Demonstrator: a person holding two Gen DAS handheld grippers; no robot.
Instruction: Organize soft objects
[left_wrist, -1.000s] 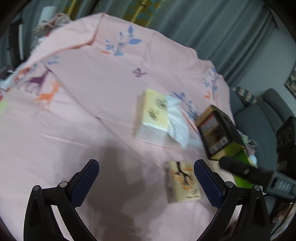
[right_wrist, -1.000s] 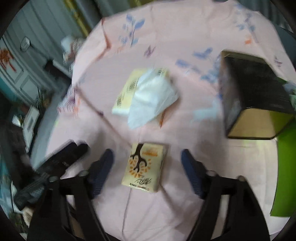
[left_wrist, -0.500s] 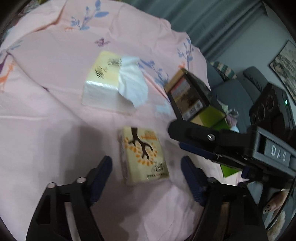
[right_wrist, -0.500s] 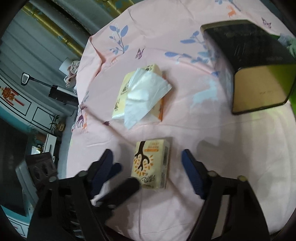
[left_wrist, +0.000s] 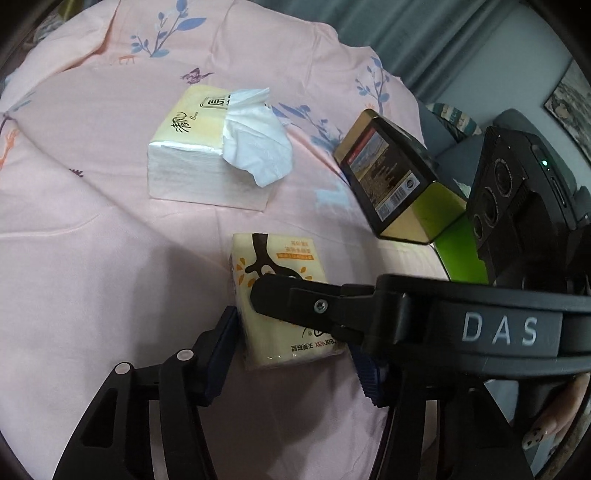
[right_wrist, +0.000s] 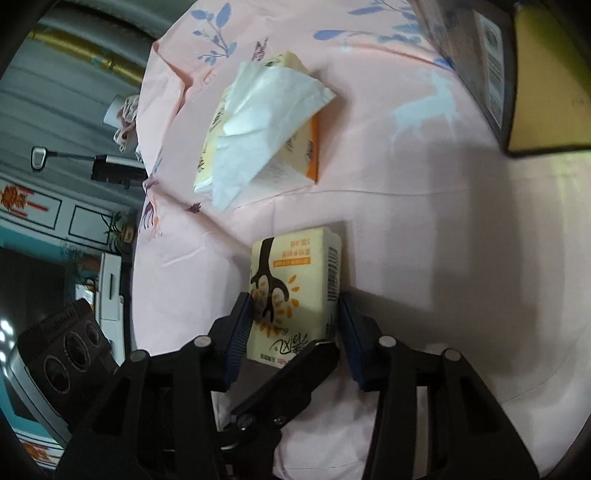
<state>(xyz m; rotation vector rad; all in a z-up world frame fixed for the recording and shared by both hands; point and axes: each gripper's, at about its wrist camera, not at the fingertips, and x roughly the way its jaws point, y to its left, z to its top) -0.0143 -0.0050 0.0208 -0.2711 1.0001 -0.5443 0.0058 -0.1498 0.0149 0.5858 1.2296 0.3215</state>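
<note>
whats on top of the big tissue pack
A loose white tissue pulled from its opening lies draped over the big tissue pack. Whatever print or opening is beneath the tissue is covered.

My tongs black, dark blue ribbed pads (left_wrist: 221, 350); white "DAS" lettering on right gripper (left_wrist: 498, 328); small tissue pack (right_wrist: 291, 291) pale yellow, dark brown tree motif, orange leaf specks, barcode on side; big tissue pack (left_wrist: 192, 147) cream-yellow top, white sides, orange end; white tissue (left_wrist: 258, 144) sticking out; bedsheet (left_wrist: 92, 240) pale pink, blue leaf sprigs, purple butterflies, white deer, orange deer near far edge; box (left_wrist: 391, 177) black and gold, label with barcode, near sheet's right edge; lime-green item (left_wrist: 461, 251) beside it.
</note>
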